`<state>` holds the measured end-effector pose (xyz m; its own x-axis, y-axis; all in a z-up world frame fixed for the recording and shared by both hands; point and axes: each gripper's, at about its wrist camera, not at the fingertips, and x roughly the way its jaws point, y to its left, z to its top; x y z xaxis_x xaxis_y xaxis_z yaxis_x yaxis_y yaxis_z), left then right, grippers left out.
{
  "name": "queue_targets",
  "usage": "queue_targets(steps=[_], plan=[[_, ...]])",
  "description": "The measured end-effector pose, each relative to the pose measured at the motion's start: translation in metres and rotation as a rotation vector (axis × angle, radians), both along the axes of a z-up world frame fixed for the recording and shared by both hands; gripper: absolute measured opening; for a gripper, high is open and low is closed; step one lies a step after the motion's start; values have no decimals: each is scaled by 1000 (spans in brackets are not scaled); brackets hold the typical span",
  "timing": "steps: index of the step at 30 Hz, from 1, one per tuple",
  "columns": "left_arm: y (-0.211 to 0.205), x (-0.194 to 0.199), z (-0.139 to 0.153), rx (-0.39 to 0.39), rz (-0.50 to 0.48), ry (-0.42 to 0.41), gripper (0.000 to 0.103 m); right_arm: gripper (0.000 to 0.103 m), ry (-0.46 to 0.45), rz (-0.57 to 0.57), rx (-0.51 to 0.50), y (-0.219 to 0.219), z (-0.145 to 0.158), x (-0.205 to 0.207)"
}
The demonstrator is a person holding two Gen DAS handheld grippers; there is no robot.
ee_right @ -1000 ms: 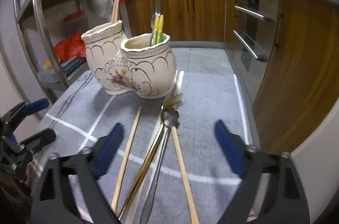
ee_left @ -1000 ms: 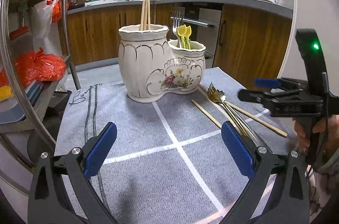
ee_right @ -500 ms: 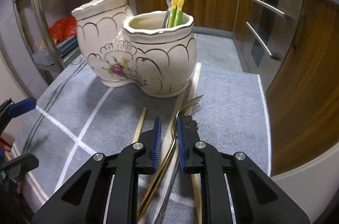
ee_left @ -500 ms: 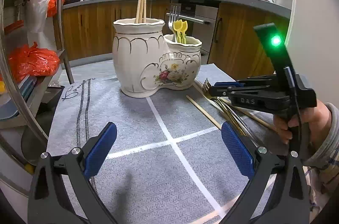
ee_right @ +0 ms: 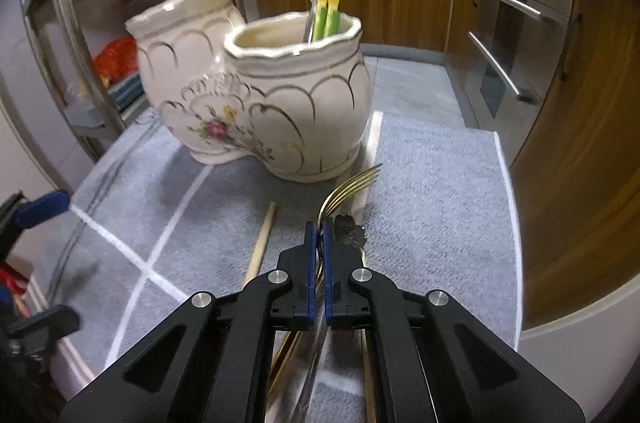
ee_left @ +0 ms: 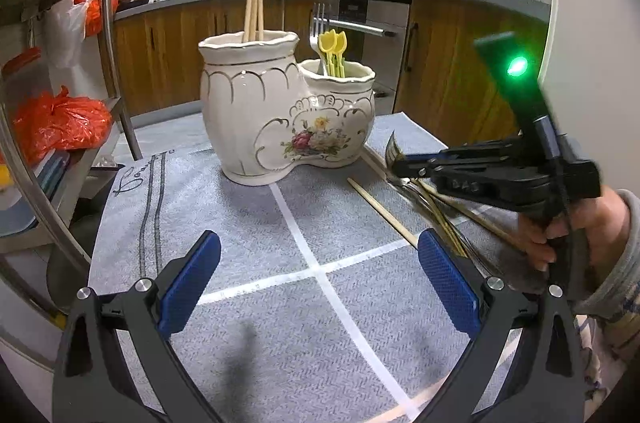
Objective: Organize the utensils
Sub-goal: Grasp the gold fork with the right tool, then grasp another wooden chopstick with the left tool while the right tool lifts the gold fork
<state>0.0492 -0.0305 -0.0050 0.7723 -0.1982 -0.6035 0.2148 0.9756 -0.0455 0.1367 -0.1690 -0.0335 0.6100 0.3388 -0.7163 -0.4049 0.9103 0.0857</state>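
A: Now, fingers first. Right gripper (ee_right: 319,235): blue pads pressed together, pinching the neck of the slim gold-coloured metal fork (ee_right: 352,183). Its tines curl out past the tips toward 1 o'clock in the right wrist view.

B: Long axis?

A: Roughly in line with the fingers, 12 to 6; the handle runs back under the gripper body, among a silver utensil and pale wooden chopsticks (ee_right: 262,243) on the grey woven mat (ee_right: 432,183).

B: Target?

A: Cream ceramic two-pot holder with gilt scallops and a flower motif (ee_right: 280,111), straight ahead at 12, near the tines but apart. Its shorter pot faces this gripper and already holds a fork and yellow-green handled pieces; the taller pot holds chopsticks.

B: Left side?

A: Left gripper (ee_left: 316,279): pads spread wide, nothing between them, over bare mat. The right hand is nearer, I judge.

B: Next move?

A: Probably lift, tip handle down, into the shorter pot.
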Motion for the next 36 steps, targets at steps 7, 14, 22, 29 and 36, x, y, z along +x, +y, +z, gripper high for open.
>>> queue_targets(steps=[7,14,22,29,36], plan=[[-20,13,-5,3,9,60,97,4,-100,15,82,-26,30,-32],[-43,24,-14,18,22,113,94,3,-214,-12,148,-57,59,-62],[-76,34,-25,41,-9,168,75,3,-371,-81,167,-77,85,-86],[-97,38,-36,120,-41,220,37,3,-411,-105,154,-82,91,-92],[-87,43,-35,85,-43,239,10,3,-400,-93,169,-76,89,-98]])
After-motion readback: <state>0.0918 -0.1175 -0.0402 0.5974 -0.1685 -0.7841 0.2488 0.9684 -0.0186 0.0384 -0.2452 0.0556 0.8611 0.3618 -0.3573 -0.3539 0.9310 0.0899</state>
